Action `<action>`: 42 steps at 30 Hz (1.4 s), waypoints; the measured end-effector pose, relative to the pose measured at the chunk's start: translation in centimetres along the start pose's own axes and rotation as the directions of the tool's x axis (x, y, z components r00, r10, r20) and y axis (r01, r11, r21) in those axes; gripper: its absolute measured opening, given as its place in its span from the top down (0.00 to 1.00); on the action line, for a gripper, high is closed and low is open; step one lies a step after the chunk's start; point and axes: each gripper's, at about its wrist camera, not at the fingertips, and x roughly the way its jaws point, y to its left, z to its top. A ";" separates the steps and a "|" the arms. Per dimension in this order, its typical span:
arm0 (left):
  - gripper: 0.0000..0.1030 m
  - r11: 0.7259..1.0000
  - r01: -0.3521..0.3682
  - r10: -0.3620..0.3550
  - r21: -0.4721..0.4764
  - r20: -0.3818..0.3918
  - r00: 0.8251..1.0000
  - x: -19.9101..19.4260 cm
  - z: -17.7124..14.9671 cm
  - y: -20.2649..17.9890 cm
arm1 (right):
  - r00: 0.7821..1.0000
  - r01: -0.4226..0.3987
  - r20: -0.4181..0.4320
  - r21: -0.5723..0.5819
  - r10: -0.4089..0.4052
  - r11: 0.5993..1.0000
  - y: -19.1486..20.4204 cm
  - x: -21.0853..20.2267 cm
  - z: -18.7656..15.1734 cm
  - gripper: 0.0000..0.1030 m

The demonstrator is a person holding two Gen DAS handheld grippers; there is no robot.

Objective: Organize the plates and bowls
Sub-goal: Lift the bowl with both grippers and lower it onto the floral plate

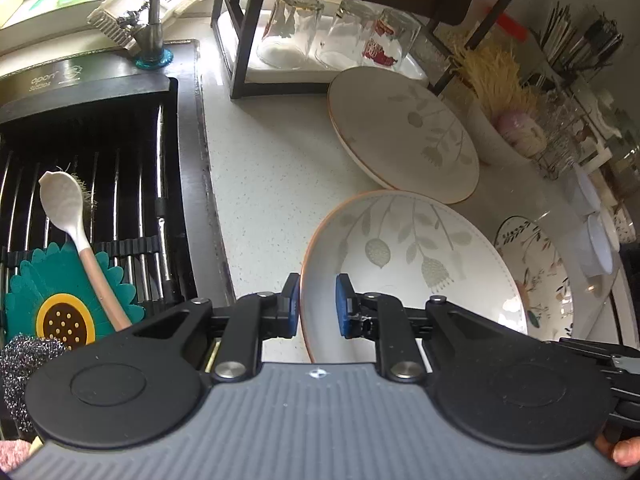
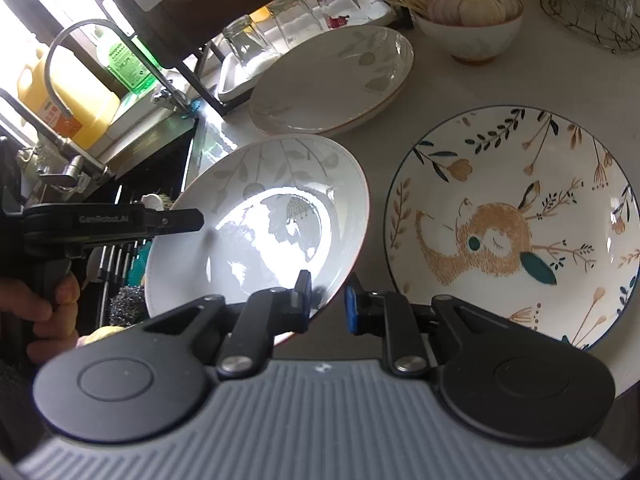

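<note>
The leaf-patterned plate (image 1: 412, 264) is sitting tilted in the lower middle of the left wrist view, its near rim lifted off the counter (image 1: 264, 168). The left gripper (image 1: 317, 304) is straddling that rim, one blue pad outside and one inside; whether the pads are actually pressing on it cannot be told. In the right wrist view the right gripper (image 2: 329, 303) is straddling the opposite rim at bottom centre with a gap showing, so it looks released. The plate is glazed ceramic, judged stiff, fairly heavy, slippery and breakable; the rim is the sensible place to grip, squarely and deep. A similar plate stack (image 1: 400, 132) is lying just behind it at upper right, and a rabbit plate (image 2: 516, 224) is resting flat beside it at the right.
</note>
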 end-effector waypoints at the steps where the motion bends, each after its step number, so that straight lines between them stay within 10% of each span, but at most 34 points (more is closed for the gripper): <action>1: 0.80 1.000 0.002 -0.002 -0.005 0.004 1.000 -0.3 0.0 0.0 | 1.000 -0.003 0.001 -0.006 0.003 1.000 0.1 -0.2 0.1 0.80; 16: 0.80 0.998 0.062 -0.062 -0.032 0.018 0.998 -5.2 1.7 -1.5 | 0.998 -0.042 0.043 -0.050 0.044 0.998 1.0 -4.9 2.7 0.80; 42: 0.80 0.990 0.072 -0.056 -0.121 0.134 0.989 -4.4 0.4 -14.3 | 0.987 -0.134 0.071 -0.142 0.145 0.981 -10.4 -10.7 6.8 0.80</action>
